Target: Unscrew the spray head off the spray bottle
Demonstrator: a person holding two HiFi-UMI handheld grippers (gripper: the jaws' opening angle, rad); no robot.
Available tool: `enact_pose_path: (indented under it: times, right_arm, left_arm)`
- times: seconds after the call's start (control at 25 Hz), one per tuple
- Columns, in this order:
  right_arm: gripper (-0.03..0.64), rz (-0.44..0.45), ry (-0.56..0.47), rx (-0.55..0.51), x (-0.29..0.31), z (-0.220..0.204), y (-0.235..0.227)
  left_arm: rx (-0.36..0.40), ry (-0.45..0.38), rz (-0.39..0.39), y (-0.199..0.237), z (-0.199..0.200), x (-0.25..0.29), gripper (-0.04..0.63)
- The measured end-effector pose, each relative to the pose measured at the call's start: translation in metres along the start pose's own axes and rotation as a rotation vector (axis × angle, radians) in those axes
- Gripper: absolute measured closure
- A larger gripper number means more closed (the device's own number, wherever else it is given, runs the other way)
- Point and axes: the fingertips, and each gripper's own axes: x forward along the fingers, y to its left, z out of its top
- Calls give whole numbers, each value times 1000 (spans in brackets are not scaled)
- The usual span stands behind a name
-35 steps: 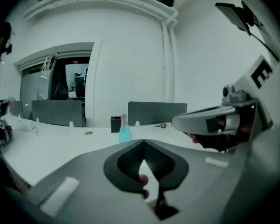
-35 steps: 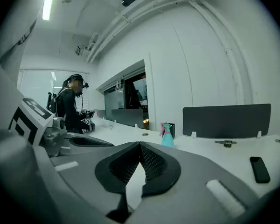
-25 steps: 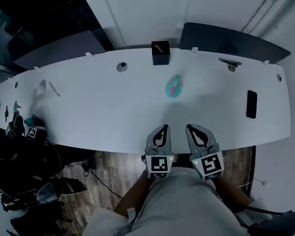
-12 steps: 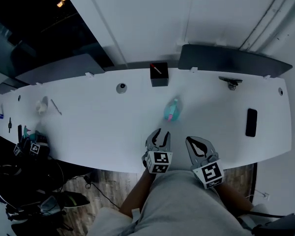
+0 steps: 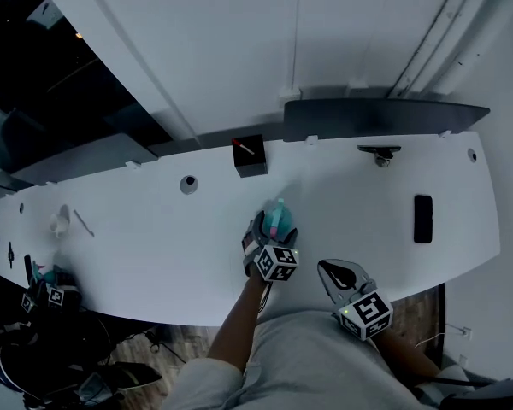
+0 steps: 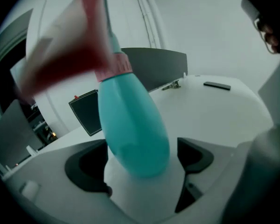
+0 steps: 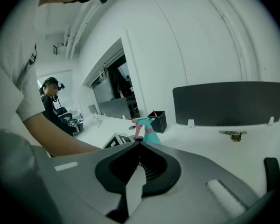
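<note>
A long white table [image 5: 137, 229] stood against a white wall. The turquoise spray bottle [image 6: 133, 129] stood upright near its middle, with the pink spray head [image 6: 95, 27] on it. The left gripper [image 6: 140, 164] was opening its jaws around the bottle's body, and the pads did not touch it. The right gripper [image 5: 329, 270] was closed and empty near the front edge.

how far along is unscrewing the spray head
Barely started. Done: the left hand-held gripper is at the spray bottle, which sits between its jaws. In hand: those jaws are opening, not gripping. Left: clamp the bottle and twist off the spray head, still attached; the right hand-held gripper is shut and empty.
</note>
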Motion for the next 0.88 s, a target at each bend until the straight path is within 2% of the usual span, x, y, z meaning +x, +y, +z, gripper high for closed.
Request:
enact_pose_path:
  times: [0.08, 0.2, 0.32, 0.36, 0.4, 0.44, 0.52, 0.56, 0.64, 0.8, 0.84, 0.88]
  right_arm:
    - [615, 11, 7, 51, 1, -1, -4]
    - [615, 29, -6, 171, 4, 3, -14]
    - [613, 71, -3, 334, 11, 4, -21]
    - [547, 103, 4, 407, 14, 3, -20]
    - [437, 142, 9, 495, 17, 4, -19]
    - [367, 179, 5, 599, 20, 7, -18]
    - [308, 231, -21, 812, 27, 18, -18]
    - [302, 243, -30, 897, 32, 23, -18]
    - [304, 242, -18, 997, 42, 26, -15]
    - [310, 170, 84, 1072, 57, 4, -9]
    - [331, 143, 104, 1079, 59, -3, -10]
    - [385, 117, 118, 1077, 60, -10, -12]
  left_arm:
    - [74, 2, 11, 1, 1, 4, 201]
    - [166, 5, 15, 0, 1, 1, 207]
    - [284, -4, 62, 3, 1, -10, 212]
    - [333, -15, 91, 5, 3, -16, 213]
    - [389, -26, 123, 8, 7, -23, 215]
    - [449, -33, 157, 11, 11, -30, 215]
    - [558, -40, 224, 18, 20, -44, 219]
    - [602, -37, 255, 20, 24, -51, 221]
    - [674, -12, 307, 24, 26, -61, 221]
    - [809, 71, 391, 28, 22, -73, 222]
    - [839, 86, 404, 27, 23, -76, 222]
    - [867, 100, 411, 26, 23, -78, 222]
